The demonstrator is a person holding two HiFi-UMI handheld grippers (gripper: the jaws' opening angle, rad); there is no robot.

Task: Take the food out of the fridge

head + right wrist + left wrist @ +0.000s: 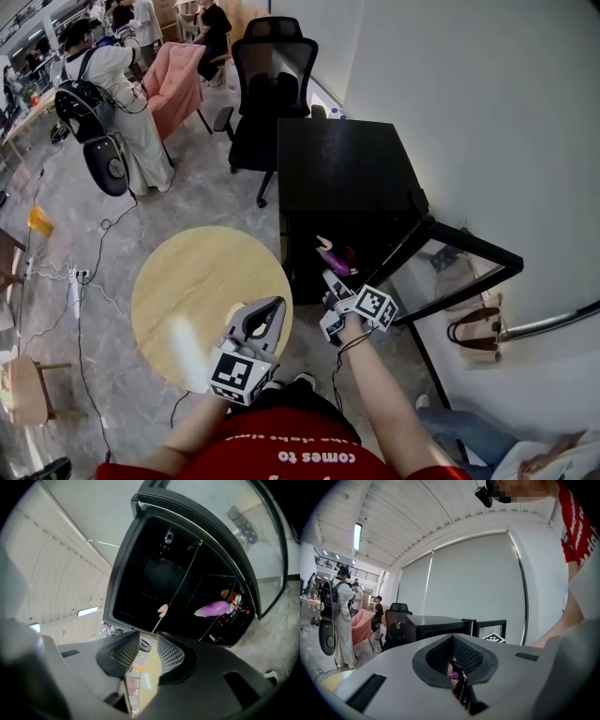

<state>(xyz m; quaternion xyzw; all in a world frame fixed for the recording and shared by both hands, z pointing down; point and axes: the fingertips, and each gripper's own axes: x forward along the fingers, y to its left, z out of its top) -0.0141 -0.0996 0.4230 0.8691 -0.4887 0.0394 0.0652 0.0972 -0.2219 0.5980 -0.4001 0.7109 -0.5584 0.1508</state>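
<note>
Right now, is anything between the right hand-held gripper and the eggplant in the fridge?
Nothing visible blocks the way: the glass door stands open and the eggplant lies in plain view ahead of the right hand-held gripper. But its jaws already hold a pale yellow item, so it looks unable to take the eggplant yet.

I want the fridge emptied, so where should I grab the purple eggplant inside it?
Grip the eggplant across its thick middle, coming straight in through the fridge's open front. It lies sideways to that approach, so jaws can straddle it. Its pointed end tapers and would likely slip, and small round things crowd the other end.
</note>
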